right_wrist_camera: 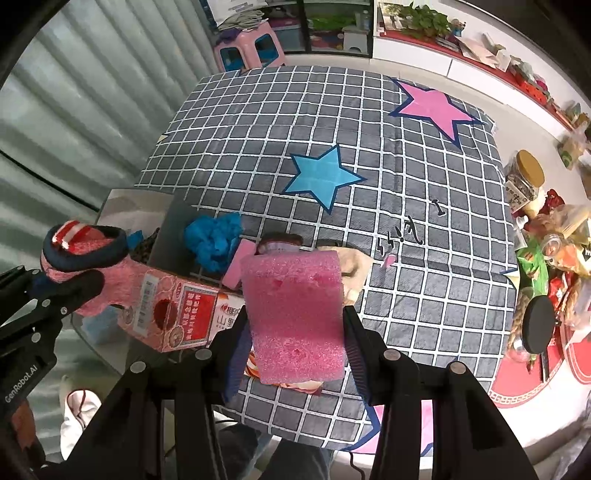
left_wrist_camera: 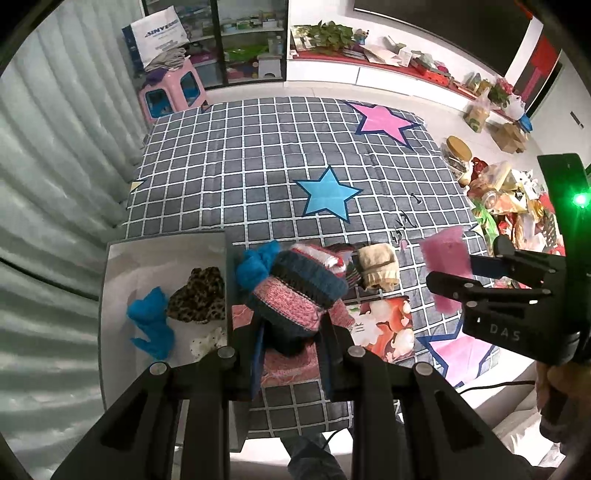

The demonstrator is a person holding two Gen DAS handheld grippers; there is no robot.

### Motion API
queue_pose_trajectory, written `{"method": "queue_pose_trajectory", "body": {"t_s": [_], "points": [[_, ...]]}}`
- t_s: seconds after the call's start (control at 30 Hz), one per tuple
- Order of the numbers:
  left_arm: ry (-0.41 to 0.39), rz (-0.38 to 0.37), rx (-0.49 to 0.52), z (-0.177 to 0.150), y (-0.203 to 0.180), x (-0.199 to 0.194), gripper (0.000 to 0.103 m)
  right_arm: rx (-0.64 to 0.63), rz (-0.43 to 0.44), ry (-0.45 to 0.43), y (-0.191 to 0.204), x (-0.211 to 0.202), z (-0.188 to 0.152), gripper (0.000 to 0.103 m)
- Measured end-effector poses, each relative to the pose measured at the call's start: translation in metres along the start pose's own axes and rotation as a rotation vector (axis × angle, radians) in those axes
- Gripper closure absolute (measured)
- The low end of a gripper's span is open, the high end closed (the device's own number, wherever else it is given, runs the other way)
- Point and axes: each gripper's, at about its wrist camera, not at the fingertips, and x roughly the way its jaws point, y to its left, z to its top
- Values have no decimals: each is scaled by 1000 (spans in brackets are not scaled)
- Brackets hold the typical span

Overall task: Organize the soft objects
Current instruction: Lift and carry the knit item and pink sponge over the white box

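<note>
**Both grippers loaded above the checked blanket**

The left gripper (left_wrist_camera: 291,332) clamps a striped knit hat (left_wrist_camera: 299,288) just beside the cardboard box (left_wrist_camera: 166,247); its fingertips are buried in the wool. The right gripper (right_wrist_camera: 295,332) pinches a pink sponge (right_wrist_camera: 295,314) above the blanket (right_wrist_camera: 406,295). The sponge hides most of a beige cloth (right_wrist_camera: 354,269) lying behind it. Blue fabric (left_wrist_camera: 151,321) and a leopard-print piece (left_wrist_camera: 199,295) lie inside the box.

A grey checked cloth (left_wrist_camera: 258,155) with a blue star (left_wrist_camera: 330,195) and a pink star (left_wrist_camera: 384,120) covered the table, and pale corrugated curtains (left_wrist_camera: 55,147) hung along its left side. Behind it stood a pink stool (left_wrist_camera: 171,90) piled with clothes, a glass-fronted cabinet (left_wrist_camera: 236,37) and a potted plant (left_wrist_camera: 330,35) on a long shelf. A gold-lidded jar (right_wrist_camera: 524,181) sat among snack packets (right_wrist_camera: 561,258) at the right.
</note>
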Motion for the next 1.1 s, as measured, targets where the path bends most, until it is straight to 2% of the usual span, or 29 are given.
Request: {"method": "queue_pose_trajectory", "body": {"t_s": [0.43,1.1], "points": [[-21,18,-65,-25,35,-15,77,-84,32,6,54,2,-5,54],[1,107,-292,-91,126,-28,77,-315,104,45,165,17,-6,54]]}}
